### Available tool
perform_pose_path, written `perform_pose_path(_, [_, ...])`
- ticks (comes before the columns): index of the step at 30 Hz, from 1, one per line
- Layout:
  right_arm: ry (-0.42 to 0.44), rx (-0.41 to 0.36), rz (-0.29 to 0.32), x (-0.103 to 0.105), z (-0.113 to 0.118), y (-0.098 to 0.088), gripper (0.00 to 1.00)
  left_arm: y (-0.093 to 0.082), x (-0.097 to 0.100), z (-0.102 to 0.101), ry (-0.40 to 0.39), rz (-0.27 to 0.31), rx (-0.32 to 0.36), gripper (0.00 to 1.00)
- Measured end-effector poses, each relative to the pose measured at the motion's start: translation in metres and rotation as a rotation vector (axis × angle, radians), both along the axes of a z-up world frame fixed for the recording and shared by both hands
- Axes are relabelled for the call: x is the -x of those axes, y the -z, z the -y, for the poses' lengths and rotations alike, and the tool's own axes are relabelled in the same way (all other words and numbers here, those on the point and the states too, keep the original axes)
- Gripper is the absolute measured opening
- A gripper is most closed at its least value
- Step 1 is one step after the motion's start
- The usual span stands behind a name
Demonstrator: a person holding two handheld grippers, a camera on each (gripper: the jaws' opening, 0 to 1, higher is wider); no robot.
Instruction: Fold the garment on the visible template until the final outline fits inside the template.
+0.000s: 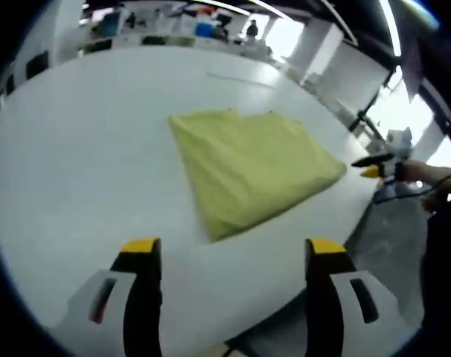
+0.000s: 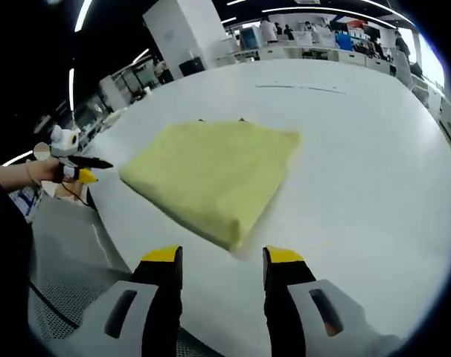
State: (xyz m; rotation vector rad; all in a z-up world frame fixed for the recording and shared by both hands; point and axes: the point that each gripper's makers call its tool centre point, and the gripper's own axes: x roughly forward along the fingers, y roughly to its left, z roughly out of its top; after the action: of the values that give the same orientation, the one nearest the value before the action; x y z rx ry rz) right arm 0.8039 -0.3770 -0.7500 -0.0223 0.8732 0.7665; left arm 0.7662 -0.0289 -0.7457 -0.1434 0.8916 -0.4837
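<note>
— White and broad, the table runs back toward a bright workshop with shelves and pillars in the left gripper view. What lies on it?

— One yellow garment, folded into a flat, roughly square pad, out in the table's open middle. It sits ahead of the left gripper, well apart from its yellow-tipped jaws, and slightly toward the right-hand jaw.

— And those jaws?

— Spread wide, holding nothing, hovering over bare table near its near edge. At the right of this view, past the table's edge, the right gripper shows in a person's hand; it is too small to tell how its jaws stand from here.

— Now the right gripper view?

— Same table, same garment. Its nearest corner points down toward the gap between the right gripper's jaws and lies just beyond their tips, not touching them.

— Their state?

— Parted moderately, narrower than the left pair, with nothing between them. Off the table's left edge the left gripper appears, held in a hand over a grey floor.
</note>
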Motion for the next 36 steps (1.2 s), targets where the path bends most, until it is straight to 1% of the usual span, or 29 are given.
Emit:
perform_pose_path(5, [0.003, 0.015, -0.014, -0.003, 0.0, 0.012, 0.34, 0.011, -0.004, 0.004, 0.012, -0.002, -0.022, 0.65])
perform_pose_path(8, [0.014, 0.013, -0.017, -0.005, -0.001, 0.017, 0.29, 0.014, -0.007, 0.005, 0.017, 0.011, -0.029, 0.59])
perform_pose_path(11, [0.025, 0.012, -0.022, -0.007, -0.002, 0.022, 0.27, 0.016, -0.009, 0.008, 0.022, 0.016, -0.033, 0.56])
perform_pose_path(21, [0.006, 0.019, -0.018, -0.013, -0.009, 0.026, 0.21, 0.019, -0.015, 0.009, 0.031, 0.043, -0.05, 0.45])
perform_pose_path(28, [-0.023, 0.038, 0.006, -0.014, -0.011, 0.027, 0.15, 0.018, -0.019, 0.009, 0.044, 0.071, -0.064, 0.31])
perform_pose_path(31, [-0.044, 0.053, 0.019, -0.014, -0.011, 0.027, 0.13, 0.018, -0.02, 0.009, 0.049, 0.072, -0.065, 0.25])
perform_pose_path(36, [-0.065, 0.075, 0.028, -0.012, -0.011, 0.029, 0.1, 0.02, -0.021, 0.008, 0.062, 0.072, -0.084, 0.18])
